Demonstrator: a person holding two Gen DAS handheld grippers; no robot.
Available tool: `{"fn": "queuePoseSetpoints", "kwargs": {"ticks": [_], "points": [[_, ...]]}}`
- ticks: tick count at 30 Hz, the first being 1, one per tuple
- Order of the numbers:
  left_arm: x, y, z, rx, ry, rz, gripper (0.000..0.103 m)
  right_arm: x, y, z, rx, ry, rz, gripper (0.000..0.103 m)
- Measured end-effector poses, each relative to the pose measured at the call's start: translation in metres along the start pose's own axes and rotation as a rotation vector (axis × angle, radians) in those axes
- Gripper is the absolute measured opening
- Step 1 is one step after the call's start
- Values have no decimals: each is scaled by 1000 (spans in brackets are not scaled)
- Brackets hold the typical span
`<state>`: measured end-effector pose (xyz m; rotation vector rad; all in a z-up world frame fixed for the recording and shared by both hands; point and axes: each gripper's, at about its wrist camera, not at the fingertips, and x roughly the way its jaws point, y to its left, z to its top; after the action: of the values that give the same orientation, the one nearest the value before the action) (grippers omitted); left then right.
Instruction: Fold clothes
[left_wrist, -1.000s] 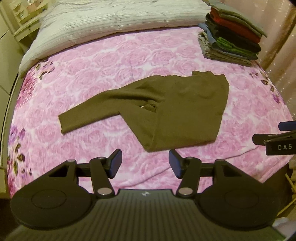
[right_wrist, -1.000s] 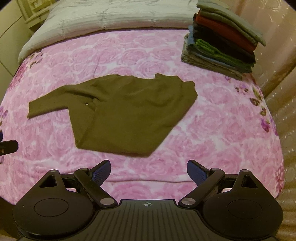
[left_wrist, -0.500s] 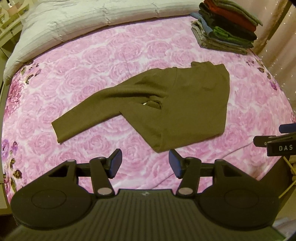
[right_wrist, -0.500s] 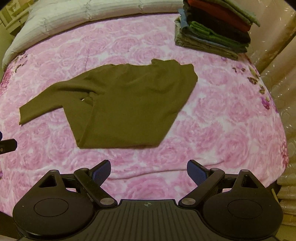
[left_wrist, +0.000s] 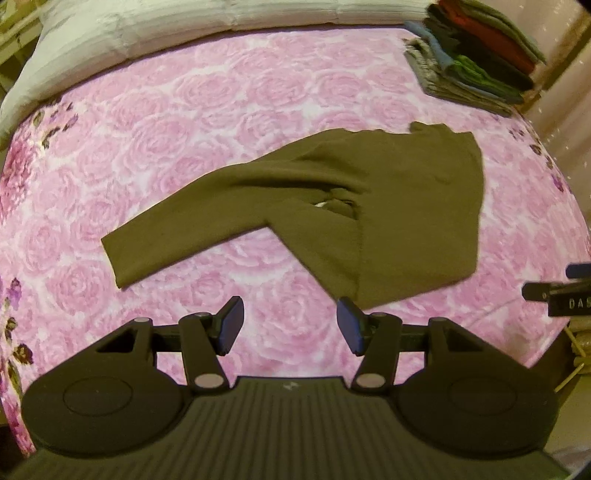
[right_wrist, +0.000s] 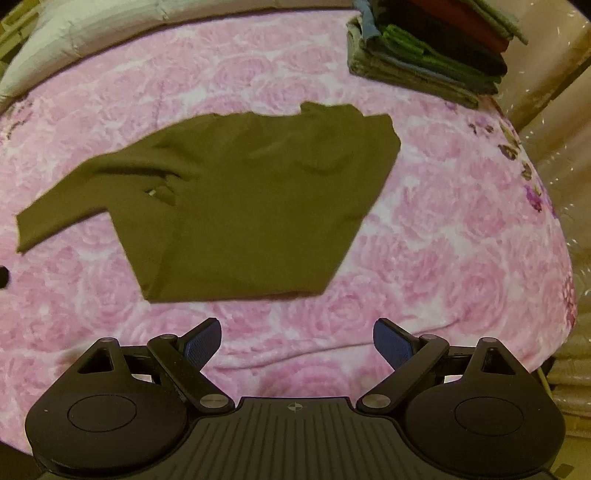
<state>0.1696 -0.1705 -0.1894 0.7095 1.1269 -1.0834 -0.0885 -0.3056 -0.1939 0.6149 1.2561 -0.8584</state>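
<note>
no box or basket shows, only a stack of folded clothes (right_wrist: 428, 51) at the upper right of the frame, its top cut off by the edge, and a pale pillow (left_wrist: 184, 33) cropped along the top. the olive shirt (right_wrist: 236, 206) lies flat mid-frame on the pink rose bedspread (right_wrist: 461, 240), one sleeve reaching toward the left, a small light spot near its collar too blurred to make out. both the left gripper (left_wrist: 290, 325) and the right gripper (right_wrist: 297, 341) hang spread and empty at the bottom centre, just short of the shirt's near hem.
</note>
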Motion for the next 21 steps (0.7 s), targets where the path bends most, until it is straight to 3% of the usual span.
{"fn": "queuePoseSetpoints", "kwargs": {"ticks": [5,6,7,8,18,21], "points": [[23,29,10,-21,14,-5,51,35,22,6,-27,-38,1,91],[28,34,13,-22,16,-5,51,41,27,8,-32,-46,2,89],[33,38,16,-22,19,-5,51,48,31,9,-37,-53,2,79],[39,43,18,-23,21,-5,51,55,35,10,-43,-61,2,78],[71,77,29,-62,26,-16,51,120,107,34,-110,-180,71,78],[75,83,27,-78,26,-5,51,140,129,38,-166,-236,49,65]]}}
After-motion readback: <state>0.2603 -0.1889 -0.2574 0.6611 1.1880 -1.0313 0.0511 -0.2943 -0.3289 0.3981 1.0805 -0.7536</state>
